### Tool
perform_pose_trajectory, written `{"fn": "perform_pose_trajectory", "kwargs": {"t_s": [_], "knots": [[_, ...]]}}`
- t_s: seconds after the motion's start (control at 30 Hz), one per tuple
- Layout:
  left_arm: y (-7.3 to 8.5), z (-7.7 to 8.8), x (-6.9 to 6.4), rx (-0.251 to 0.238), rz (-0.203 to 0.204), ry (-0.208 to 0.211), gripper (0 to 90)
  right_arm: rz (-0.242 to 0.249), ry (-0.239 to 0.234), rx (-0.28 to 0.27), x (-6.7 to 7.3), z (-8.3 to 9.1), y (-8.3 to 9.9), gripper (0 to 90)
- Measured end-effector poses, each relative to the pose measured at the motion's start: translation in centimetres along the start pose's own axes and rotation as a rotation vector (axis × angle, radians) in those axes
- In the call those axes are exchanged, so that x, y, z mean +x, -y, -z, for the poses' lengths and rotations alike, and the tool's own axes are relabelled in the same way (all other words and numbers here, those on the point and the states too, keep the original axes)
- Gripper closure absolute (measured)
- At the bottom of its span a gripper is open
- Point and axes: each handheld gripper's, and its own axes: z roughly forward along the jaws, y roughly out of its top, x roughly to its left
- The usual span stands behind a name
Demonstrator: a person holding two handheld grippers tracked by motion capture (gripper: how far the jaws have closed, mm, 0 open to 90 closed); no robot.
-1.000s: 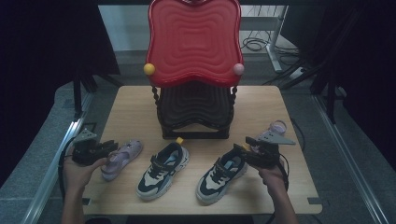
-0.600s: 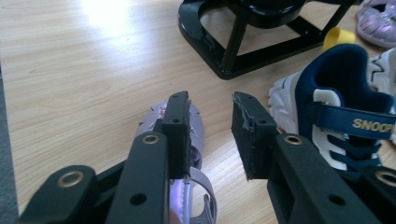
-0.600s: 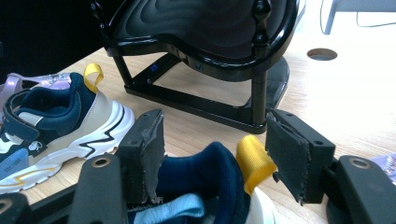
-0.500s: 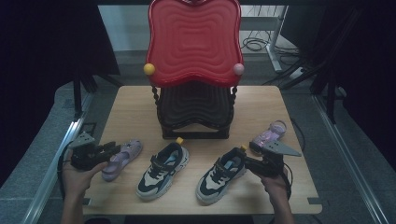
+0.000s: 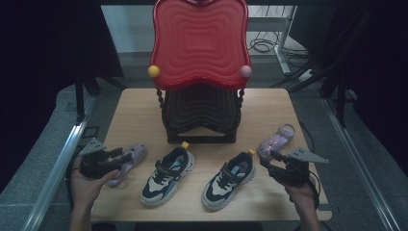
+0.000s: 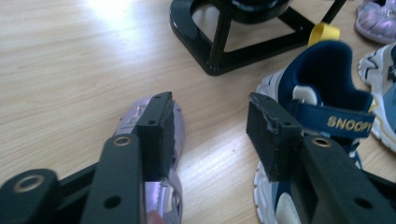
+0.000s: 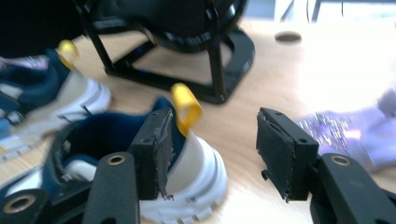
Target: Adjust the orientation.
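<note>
Both hands have drifted outward since the earlier frame. Left tool (image 5: 126, 156): jaws have just been opening, now apart, left pad beside the lilac sandal (image 5: 126, 162) at the tabletop's (image 5: 134, 115) left front edge; contact unclear, sandal half hidden under the jaw. Two navy sneakers (image 5: 168, 175) sit mid-front before the black stand (image 5: 201, 115). Right tool (image 5: 267, 160): jaws have just been closing, still apart, nothing between them; right sneaker (image 7: 140, 186) blurred behind its left pad, second sandal (image 5: 276, 142) just beyond.

Purple sandal (image 6: 156, 154) toe hidden behind left tongs; right gripper view blurred; chair (image 5: 199, 43) top cropped.
</note>
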Motion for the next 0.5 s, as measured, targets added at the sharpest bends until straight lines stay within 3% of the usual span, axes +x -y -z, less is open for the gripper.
{"fn": "perform_pose_trajectory", "kwargs": {"t_s": [0.23, 0.5], "knots": [[0.0, 0.2, 0.1, -0.013, 0.034, 0.015, 44.6, 0.014, 0.036, 0.055, -1.3, -0.4, 0.1, 50.2], [0.3, 0.2, -0.2, -0.012, 0.041, 0.044, 42.0, 0.049, 0.087, 0.091, -2.4, -0.3, 0.4, 59.8]]}}
